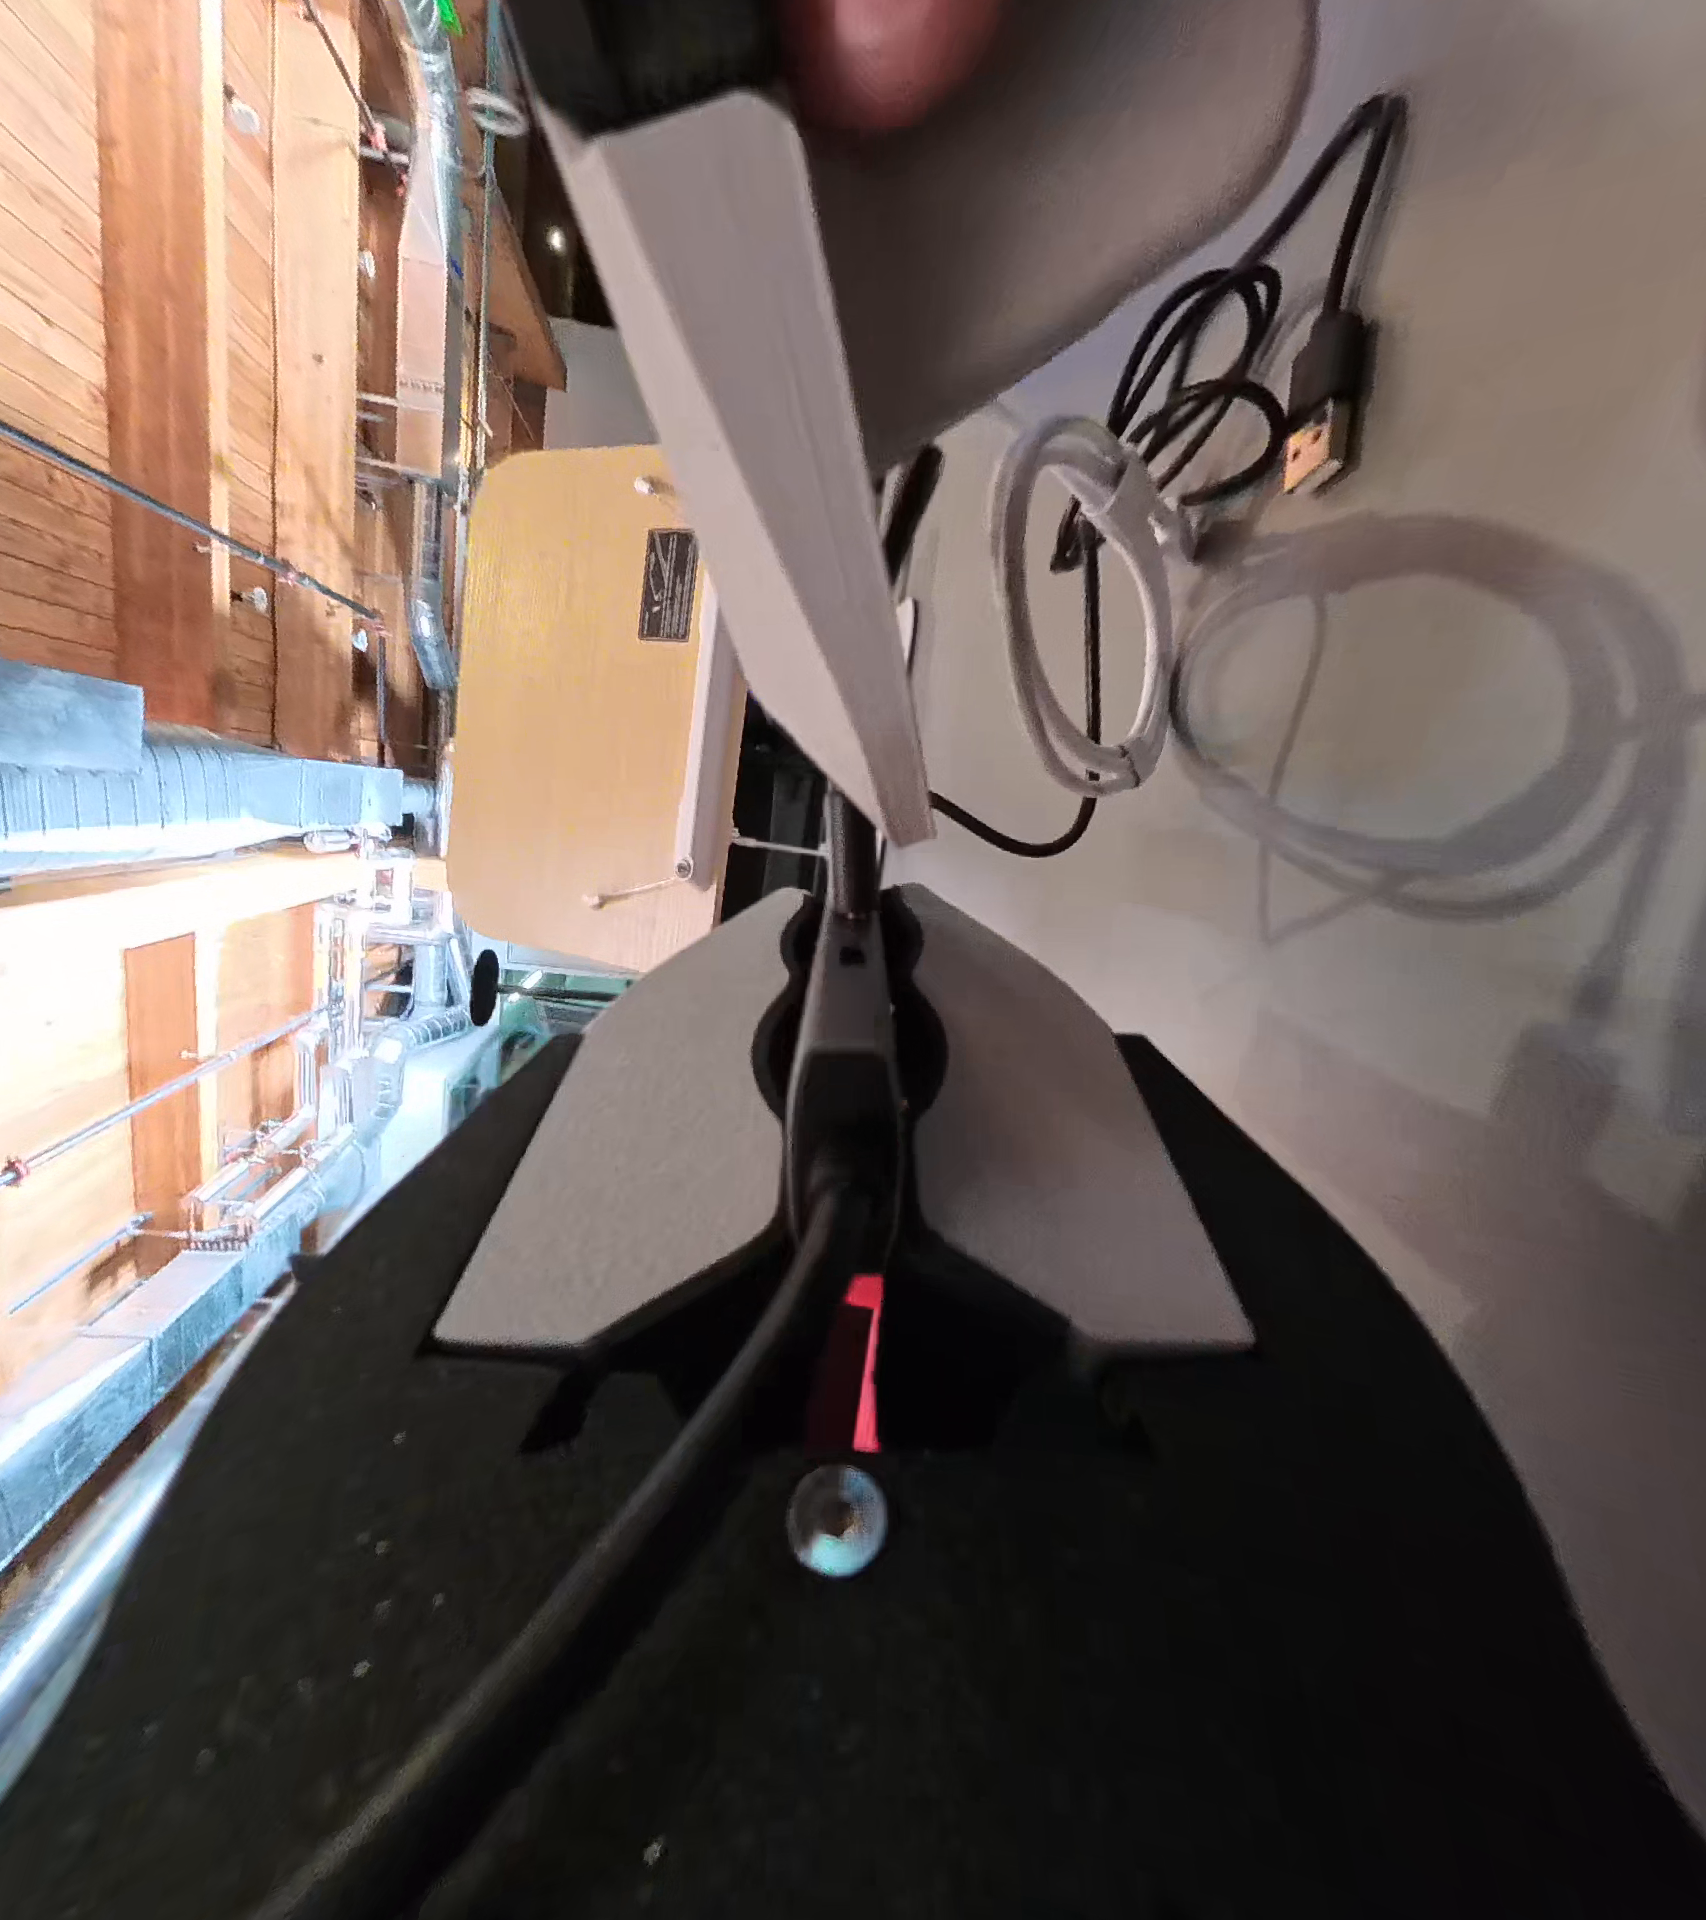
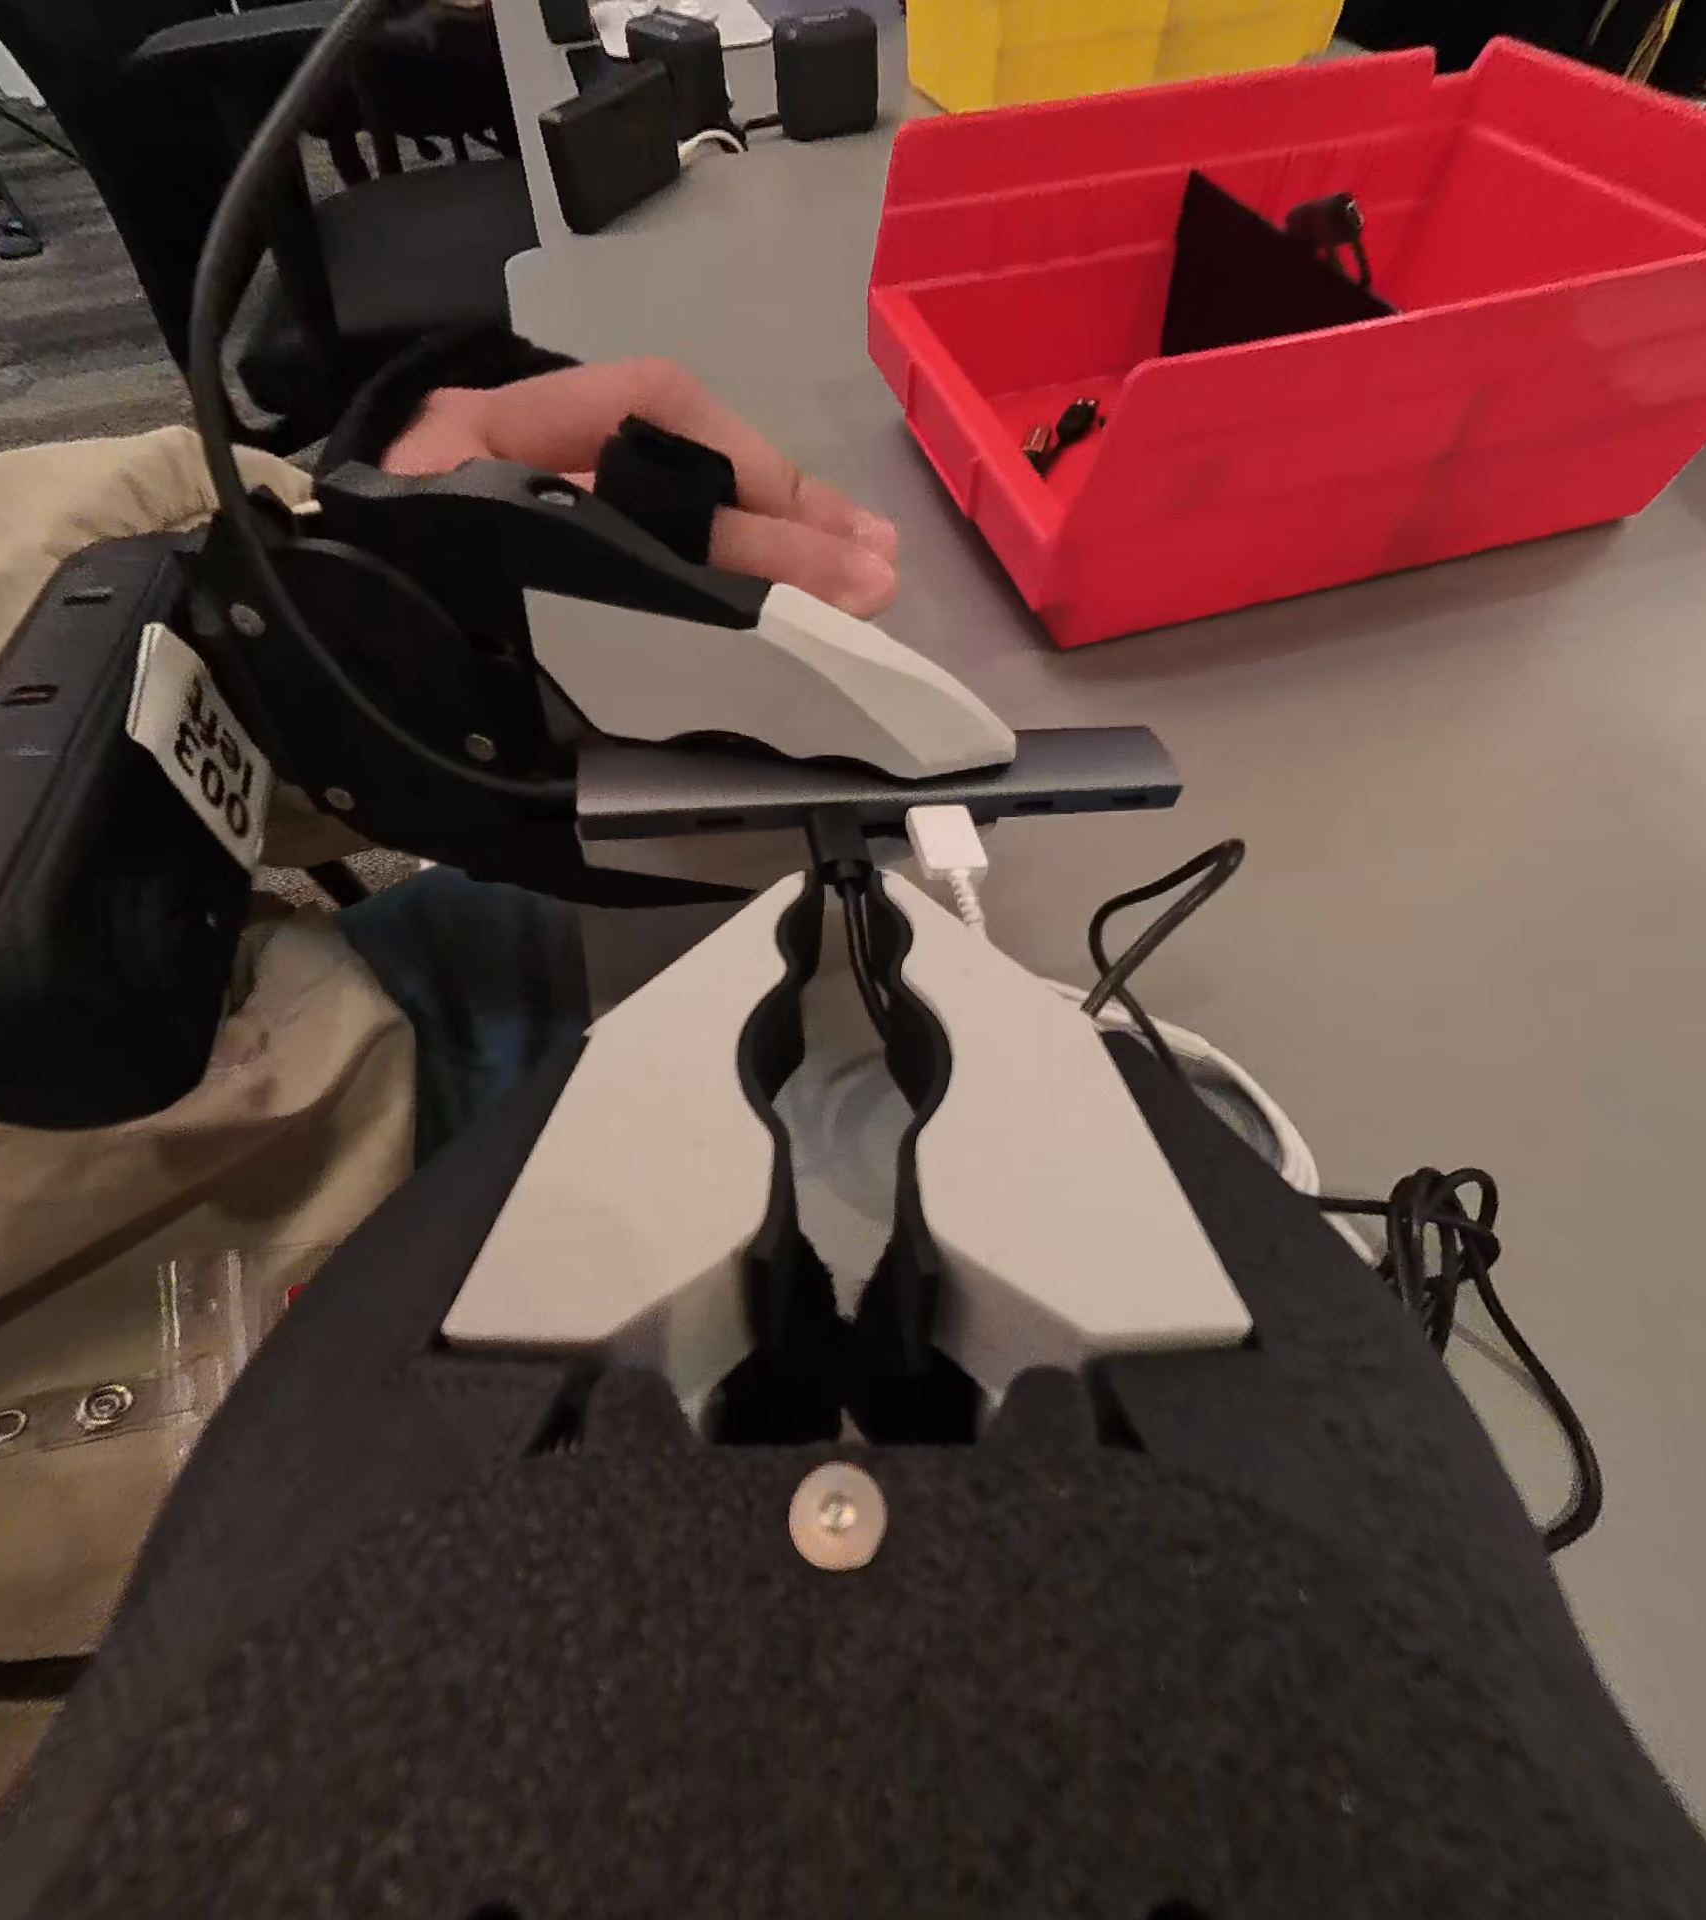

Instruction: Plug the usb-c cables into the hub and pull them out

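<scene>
Two grippers meet over your grey table, a red bin behind. Your left gripper clamps the slim grey hub above it. Your right gripper pinches the black usb-c cable just below its plug, seated in the hub beside a white plug.

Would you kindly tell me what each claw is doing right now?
Left claw: shut on the grey hub.
Right claw: shut on the black cable just below its plug, seated in the hub.
</scene>
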Tool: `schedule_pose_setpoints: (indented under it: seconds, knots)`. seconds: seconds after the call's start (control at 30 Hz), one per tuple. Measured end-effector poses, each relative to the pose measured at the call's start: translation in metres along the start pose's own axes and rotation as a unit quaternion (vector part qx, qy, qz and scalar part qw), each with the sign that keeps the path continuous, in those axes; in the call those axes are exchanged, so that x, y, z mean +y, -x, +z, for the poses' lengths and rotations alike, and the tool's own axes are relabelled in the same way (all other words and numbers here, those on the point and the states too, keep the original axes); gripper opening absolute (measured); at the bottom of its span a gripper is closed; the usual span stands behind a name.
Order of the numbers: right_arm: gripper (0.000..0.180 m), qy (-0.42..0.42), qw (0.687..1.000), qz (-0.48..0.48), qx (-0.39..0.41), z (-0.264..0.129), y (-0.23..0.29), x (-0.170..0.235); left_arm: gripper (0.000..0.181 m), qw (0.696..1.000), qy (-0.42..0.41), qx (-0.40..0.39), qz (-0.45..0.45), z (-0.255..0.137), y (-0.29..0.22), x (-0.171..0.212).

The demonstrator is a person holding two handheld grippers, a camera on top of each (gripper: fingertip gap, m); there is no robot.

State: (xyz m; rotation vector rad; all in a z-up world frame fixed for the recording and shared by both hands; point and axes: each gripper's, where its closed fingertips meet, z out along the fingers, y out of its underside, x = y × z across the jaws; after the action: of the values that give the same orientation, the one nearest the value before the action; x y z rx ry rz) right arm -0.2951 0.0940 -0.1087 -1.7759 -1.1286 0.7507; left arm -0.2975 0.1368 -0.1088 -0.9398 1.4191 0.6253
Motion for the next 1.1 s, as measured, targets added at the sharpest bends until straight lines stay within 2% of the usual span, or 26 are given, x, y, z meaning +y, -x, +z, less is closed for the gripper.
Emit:
schedule_pose_setpoints:
  seconds: [0.47, 0.53, 0.63, 0.7, 0.77, 0.83, 0.9, 0.93, 1.0, 1.1]
  knots:
    - [0.007, 0.007, 0.999, 0.036, 0.016, 0.004, -0.004, 0.005, 0.010, 0.999, 0.040, 0.002, 0.006, 0.003, -0.002, 0.004]
    - [0.008, 0.000, 0.999, 0.045, 0.026, 0.005, -0.007, 0.004, 0.010, 0.998, 0.040, 0.014, -0.036, 0.006, -0.004, 0.006]
    - [0.013, -0.040, 0.998, 0.046, 0.024, -0.001, -0.011, -0.011, 0.010, 0.983, 0.021, 0.044, -0.175, 0.010, -0.001, 0.009]
    - [0.030, -0.106, 0.993, 0.043, 0.008, -0.020, -0.014, -0.034, 0.011, 0.951, 0.026, 0.073, -0.298, 0.012, 0.000, 0.020]
    - [0.036, -0.164, 0.985, 0.049, 0.028, -0.048, -0.032, -0.049, 0.010, 0.899, 0.006, 0.095, -0.428, 0.011, 0.006, 0.027]
    - [0.037, -0.191, 0.978, 0.074, 0.037, -0.067, -0.052, -0.047, 0.011, 0.822, -0.026, 0.120, -0.556, 0.008, 0.015, 0.029]
    - [0.046, -0.170, 0.977, 0.120, 0.037, -0.067, -0.069, -0.027, 0.011, 0.729, -0.077, 0.150, -0.664, 0.005, 0.024, 0.024]
    - [0.052, -0.154, 0.977, 0.144, 0.031, -0.060, -0.073, -0.015, 0.010, 0.686, -0.102, 0.163, -0.702, 0.003, 0.028, 0.020]
    - [0.058, -0.141, 0.974, 0.176, 0.005, -0.043, -0.071, -0.002, 0.011, 0.625, -0.145, 0.192, -0.743, 0.000, 0.033, 0.009]
    - [0.061, -0.166, 0.964, 0.202, -0.039, -0.028, -0.056, -0.012, 0.011, 0.571, -0.192, 0.227, -0.765, -0.005, 0.037, -0.010]
